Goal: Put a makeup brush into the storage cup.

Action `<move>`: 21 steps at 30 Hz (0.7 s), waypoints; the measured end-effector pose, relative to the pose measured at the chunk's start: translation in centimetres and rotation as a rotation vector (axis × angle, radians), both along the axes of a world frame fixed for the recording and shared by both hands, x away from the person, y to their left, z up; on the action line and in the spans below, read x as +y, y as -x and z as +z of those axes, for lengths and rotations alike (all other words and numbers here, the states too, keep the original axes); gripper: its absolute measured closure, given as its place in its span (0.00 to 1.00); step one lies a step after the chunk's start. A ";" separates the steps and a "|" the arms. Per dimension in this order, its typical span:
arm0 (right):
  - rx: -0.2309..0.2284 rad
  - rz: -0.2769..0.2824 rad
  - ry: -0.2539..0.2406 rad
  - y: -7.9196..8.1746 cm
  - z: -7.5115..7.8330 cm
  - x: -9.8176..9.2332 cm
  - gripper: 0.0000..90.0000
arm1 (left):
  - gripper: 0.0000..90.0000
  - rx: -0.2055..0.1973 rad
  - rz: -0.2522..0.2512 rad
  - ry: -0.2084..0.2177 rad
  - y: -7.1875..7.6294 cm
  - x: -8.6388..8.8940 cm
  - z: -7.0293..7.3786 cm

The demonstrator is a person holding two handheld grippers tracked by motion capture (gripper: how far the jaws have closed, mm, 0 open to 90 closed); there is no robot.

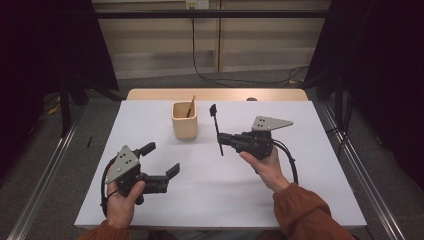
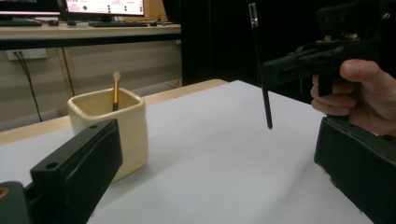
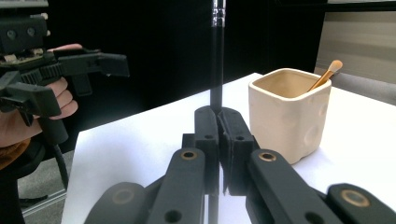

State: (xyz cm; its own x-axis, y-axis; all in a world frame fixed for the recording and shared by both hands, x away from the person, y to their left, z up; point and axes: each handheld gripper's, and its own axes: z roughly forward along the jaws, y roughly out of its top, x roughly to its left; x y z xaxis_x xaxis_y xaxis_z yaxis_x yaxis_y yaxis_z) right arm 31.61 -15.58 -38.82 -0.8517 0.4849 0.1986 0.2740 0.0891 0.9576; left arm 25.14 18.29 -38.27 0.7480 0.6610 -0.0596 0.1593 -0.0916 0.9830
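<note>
The cup is set at the back middle of the table, a brush stood in it. Just right of it, a stick is held upright above the table by the right gripper; the left gripper is kept near the front left.

A cream square cup stands on the white table, toward the far edge and left of middle. A wooden-handled brush leans inside it, pale tip up. Beyond the table a black cable trails across the grey floor. Monitors sit on a far desk.
</note>
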 end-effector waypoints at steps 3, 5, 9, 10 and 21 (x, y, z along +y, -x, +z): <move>0.000 0.001 -0.002 0.1 0.0 0.0 0.96 | 0.01 0.000 -0.020 -0.004 -0.4 -0.9 0.3; -0.001 0.002 -0.002 0.1 0.0 0.0 0.96 | 0.01 0.000 -0.036 -0.007 -0.6 -1.4 0.4; -0.002 0.002 -0.005 0.1 0.1 0.0 0.96 | 0.02 -0.002 -0.062 -0.025 -1.1 -2.4 0.7; -0.002 0.002 -0.004 0.1 0.1 0.0 0.96 | 0.02 0.002 -0.068 -0.014 -1.2 -2.7 0.9; 0.004 0.008 -0.006 0.0 0.0 0.0 0.96 | 0.02 -0.001 -0.111 0.007 -2.5 -4.9 2.0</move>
